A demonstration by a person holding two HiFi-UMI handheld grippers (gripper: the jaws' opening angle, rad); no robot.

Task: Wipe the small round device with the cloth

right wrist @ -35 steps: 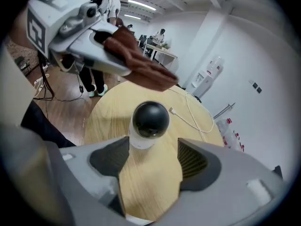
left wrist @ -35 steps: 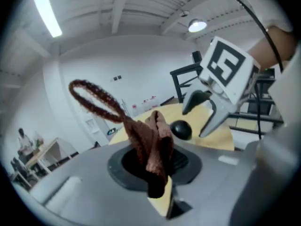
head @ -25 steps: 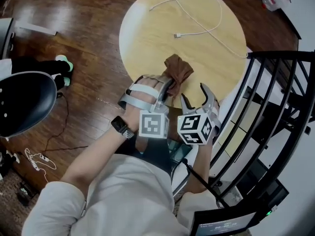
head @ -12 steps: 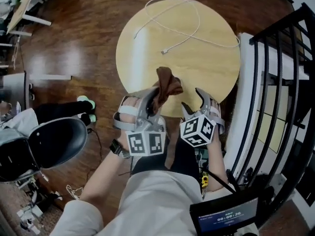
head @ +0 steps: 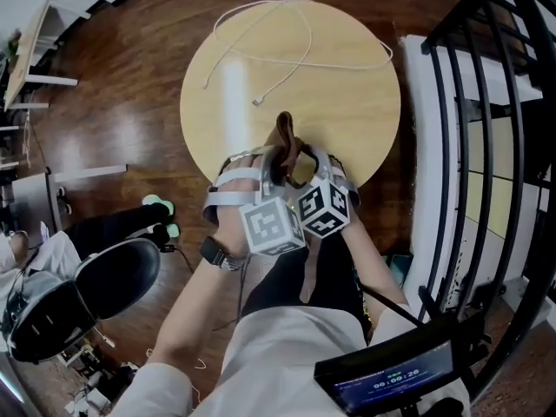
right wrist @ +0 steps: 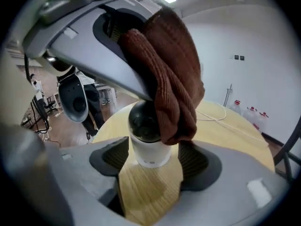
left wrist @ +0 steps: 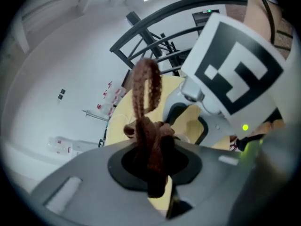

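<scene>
Two arms are reaching up from the bottom of the head view, a dark watch [head: 213, 252] showing on the left wrist, and both grippers are crowding together at the near edge of the round wooden tabletop [head: 347, 94]. The marker cubes are sitting almost side by side at centre frame.

The left gripper [left wrist: 154, 171] is biting down hard on the brown cloth [left wrist: 149, 145]. Its jaws are squeezed together on the bunched fabric, and a loop of cloth is standing up above them. In the right gripper view that cloth is drooping from the upper centre of the frame, draping against the right side of the small round device [right wrist: 146, 140].

The device, with its white base and glossy black dome, is standing upright on the tabletop. The right gripper [right wrist: 153, 166] is bracing it, jaws closed in with a ribbed pad at each side of the white base.

Beyond the grippers, a white cable [head: 257, 102] is looping loosely across the far half of the tabletop, its plug end lying near the middle. Farther out, a black chair [head: 113, 276] is sitting at lower left on the dark wooden floor [head: 130, 85], and a black railing [head: 486, 102] is running down the right edge of the frame.
</scene>
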